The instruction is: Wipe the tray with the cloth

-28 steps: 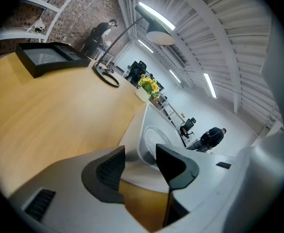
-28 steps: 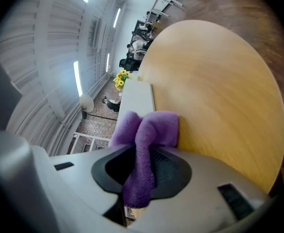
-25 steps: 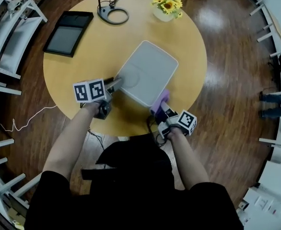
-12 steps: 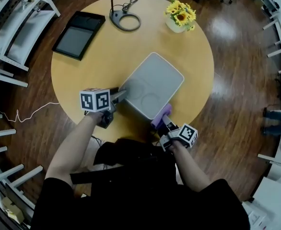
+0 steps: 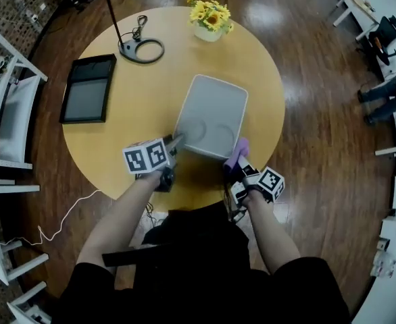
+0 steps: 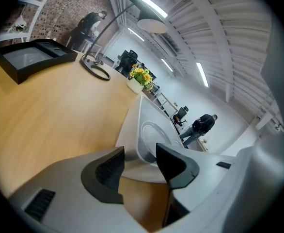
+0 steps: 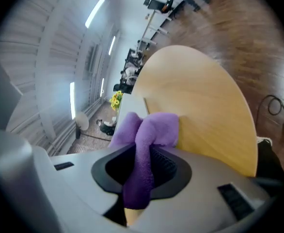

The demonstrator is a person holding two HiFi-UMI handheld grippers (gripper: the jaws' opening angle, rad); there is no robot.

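Observation:
A pale grey rectangular tray [image 5: 211, 117] lies on the round wooden table [image 5: 130, 113]. My left gripper [image 5: 176, 142] is at the tray's near left corner. In the left gripper view its jaws [image 6: 139, 161] straddle the tray's rim [image 6: 142, 130], one pad outside the wall and one inside, shut on it. My right gripper [image 5: 240, 164] is at the tray's near right corner, shut on a purple cloth [image 5: 237, 152]. The cloth [image 7: 149, 130] bunches out in front of the right gripper [image 7: 142, 166] and hangs down between the pads.
A black framed tablet [image 5: 84, 98] lies at the table's left. A lamp base with a cable [image 5: 141, 49] and a pot of yellow flowers [image 5: 210, 20] stand at the far side. White racks [image 5: 9, 106] are on the left, and a white cable [image 5: 63, 214] lies on the floor.
The head view has swung, so the table sits differently in the picture. Both grippers stay at the tray's near edge, the left on its corner, the right still holding the cloth.

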